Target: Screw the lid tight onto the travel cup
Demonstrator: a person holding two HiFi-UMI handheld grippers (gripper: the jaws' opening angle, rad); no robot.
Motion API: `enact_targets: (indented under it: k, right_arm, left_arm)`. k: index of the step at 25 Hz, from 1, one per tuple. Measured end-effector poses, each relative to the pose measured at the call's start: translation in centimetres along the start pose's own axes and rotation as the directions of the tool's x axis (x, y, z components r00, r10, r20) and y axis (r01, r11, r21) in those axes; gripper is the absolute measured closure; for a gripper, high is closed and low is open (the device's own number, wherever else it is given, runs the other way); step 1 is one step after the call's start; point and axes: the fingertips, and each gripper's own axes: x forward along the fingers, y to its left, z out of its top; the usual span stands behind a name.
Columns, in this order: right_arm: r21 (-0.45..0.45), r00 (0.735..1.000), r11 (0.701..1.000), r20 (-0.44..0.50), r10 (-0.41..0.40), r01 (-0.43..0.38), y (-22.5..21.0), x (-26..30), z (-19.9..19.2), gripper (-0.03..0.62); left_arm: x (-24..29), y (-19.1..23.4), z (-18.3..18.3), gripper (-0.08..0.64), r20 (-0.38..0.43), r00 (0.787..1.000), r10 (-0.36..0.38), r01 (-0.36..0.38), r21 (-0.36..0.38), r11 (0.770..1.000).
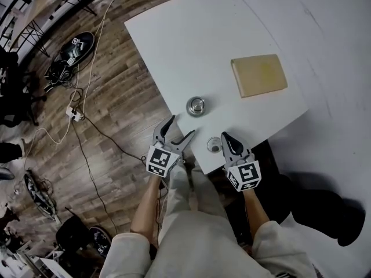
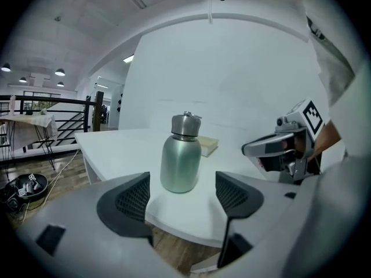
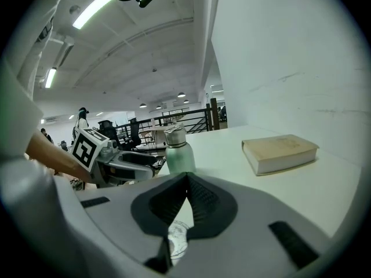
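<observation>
White tabletop (image 1: 191, 45) spreads ahead of both tongs. The left gripper (image 2: 182, 197), jaws wide and empty, frames the upright travel cup (image 2: 181, 161) straight ahead beyond its tips, lid (image 2: 185, 124) on top. The right gripper (image 3: 185, 198), jaws together, seems slightly farther.

Small round object (image 1: 214, 145) at table (image 1: 174, 45) edge: too small in head view to identify. In right gripper view it sits mostly hidden under closed jaws of right gripper (image 3: 186, 178).
Travel cup (image 3: 177, 152): base hidden behind same gripper's body there.
Book (image 2: 208, 146): mostly behind cup in left gripper view.
Lid (image 2: 185, 124): how far screwed down, unreadable.
Floor clutter (image 1: 72, 48): too small to name.
Person's sleeves (image 1: 124, 256): cut by bottom edge.
</observation>
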Motion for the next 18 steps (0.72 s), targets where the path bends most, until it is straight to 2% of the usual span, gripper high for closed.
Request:
enact_targets:
  k: [5, 6, 9, 10, 14, 18]
  right_arm:
    - [-0.011, 0.999, 0.999, 0.040, 0.033, -0.033, 0.0, 0.4, 0.6, 0.592]
    - [-0.018, 0.997, 0.999, 0.060, 0.051, -0.050, 0.2, 0.4, 0.9, 0.562]
    - [-0.038, 0.989, 0.994, 0.107, 0.105, -0.101, 0.5, 0.7, 1.6, 0.358]
    - [-0.041, 0.987, 0.992, 0.111, 0.119, -0.115, 0.6, 0.9, 1.8, 0.324]
    - [-0.063, 0.981, 0.986, 0.104, 0.162, -0.156, 0.5, 2.1, 2.0, 0.235]
    - [-0.097, 0.976, 0.978, 0.102, 0.194, -0.185, 0.5, 3.6, 2.9, 0.233]
  left_arm:
    - [2.4, 0.4, 0.9, 0.221, 0.002, 1.000, -0.027, 0.027, 0.038, 0.999]
    - [2.7, 0.5, 1.0, 0.218, 0.001, 0.999, -0.032, 0.032, 0.046, 0.998]
    - [3.2, 0.7, 1.3, 0.215, 0.002, 0.999, -0.042, 0.042, 0.062, 0.997]
    - [3.4, 0.8, 1.3, 0.215, 0.002, 0.999, -0.045, 0.045, 0.065, 0.997]
    - [4.2, 0.8, 1.1, 0.213, -0.006, 0.998, -0.070, 0.070, 0.084, 0.994]
    - [5.1, 0.8, 1.5, 0.213, -0.006, 0.996, -0.086, 0.086, 0.104, 0.991]
